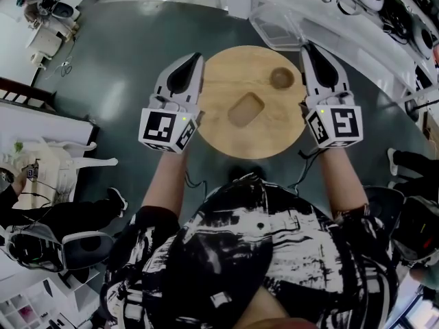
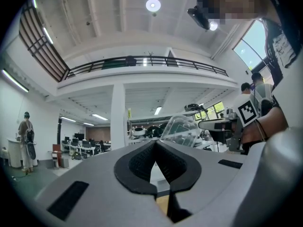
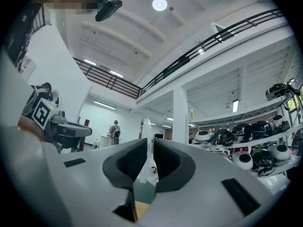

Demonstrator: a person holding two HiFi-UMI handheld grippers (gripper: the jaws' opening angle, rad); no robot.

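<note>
The right gripper (image 1: 306,46) hangs over the 2 o'clock rim of the round wooden table (image 1: 226,132). Its tip is at the near edge of the clear container (image 1: 274,26), which sits off the table at its 1 o'clock. In the right gripper view the right gripper (image 3: 147,141) has its fingers drawn to a narrow slit. A clear sheet of the container (image 3: 145,126) runs down through that slit, pinched between the pads.

The left gripper (image 1: 197,57) is at the table's 10 o'clock rim, well apart from the container. In the left gripper view the left gripper (image 2: 155,143) has its fingertips pressed together with nothing between them. Past them, at 1 o'clock, the container (image 2: 182,129) stands tilted, with the right gripper (image 2: 203,125) at its right side.

On the table a rectangle (image 1: 245,110) lies near the middle and a circle (image 1: 281,78) towards 2 o'clock, close to the right gripper. I cannot tell whether they are sunk in or raised.

Shelves with helmets (image 3: 255,131) stand at 3 o'clock in the right gripper view. A person (image 3: 114,128) stands far off at 9 o'clock of the jaws.
</note>
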